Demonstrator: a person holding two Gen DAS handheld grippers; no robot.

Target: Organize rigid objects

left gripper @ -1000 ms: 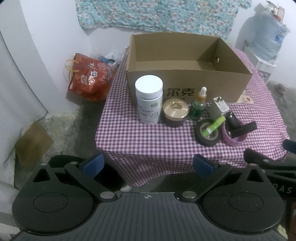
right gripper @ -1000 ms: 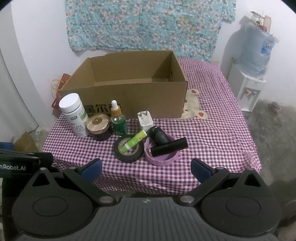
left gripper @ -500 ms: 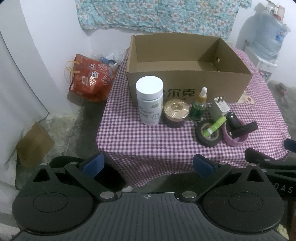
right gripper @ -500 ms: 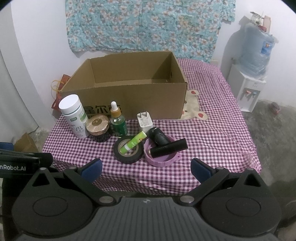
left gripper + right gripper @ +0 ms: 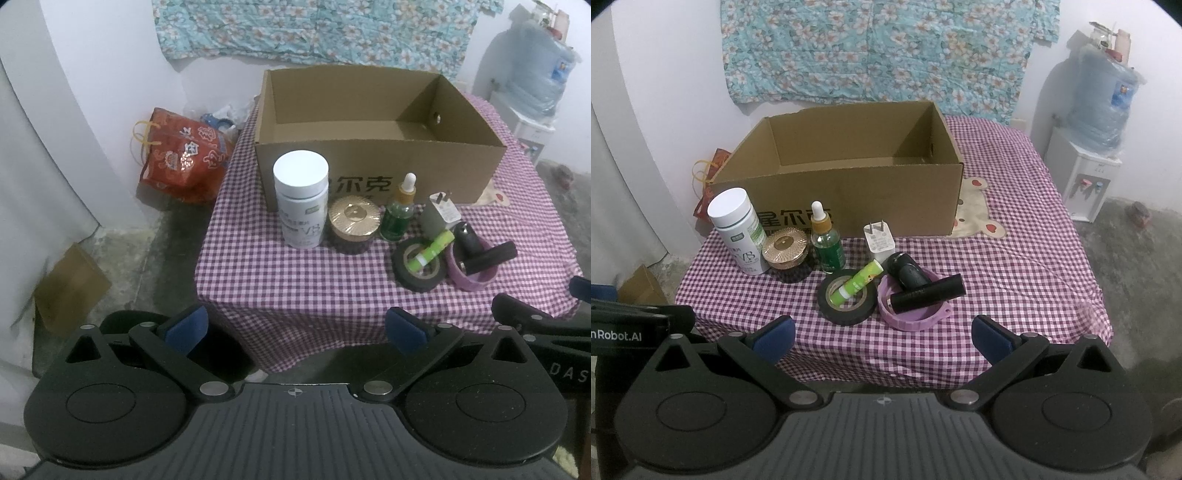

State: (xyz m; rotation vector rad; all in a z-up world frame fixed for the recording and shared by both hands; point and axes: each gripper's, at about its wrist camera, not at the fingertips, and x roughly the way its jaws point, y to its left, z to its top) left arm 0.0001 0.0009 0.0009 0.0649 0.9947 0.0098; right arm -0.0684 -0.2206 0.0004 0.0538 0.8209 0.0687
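Observation:
An empty cardboard box (image 5: 376,162) (image 5: 864,199) stands on the purple checked table. In front of it sit a white pill bottle (image 5: 301,199) (image 5: 737,229), a gold-lidded jar (image 5: 354,223) (image 5: 785,249), a green dropper bottle (image 5: 399,214) (image 5: 827,243), a white charger plug (image 5: 439,216) (image 5: 881,240), a black tape roll (image 5: 421,273) (image 5: 849,302) with a green tube (image 5: 430,251) (image 5: 858,282) across it, and a purple ring (image 5: 471,275) (image 5: 912,315) holding two black cylinders (image 5: 927,293). My left gripper (image 5: 295,326) and right gripper (image 5: 882,338) hang open before the table's front edge, both empty.
A red printed bag (image 5: 181,162) lies on the floor left of the table, with a piece of cardboard (image 5: 70,288) nearer me. A water dispenser (image 5: 1093,147) stands at the right. Floral cloth (image 5: 871,48) hangs on the back wall.
Both views have crept slightly; the table and objects sit marginally nearer and shifted right in the left wrist view. Nothing was grasped or moved.

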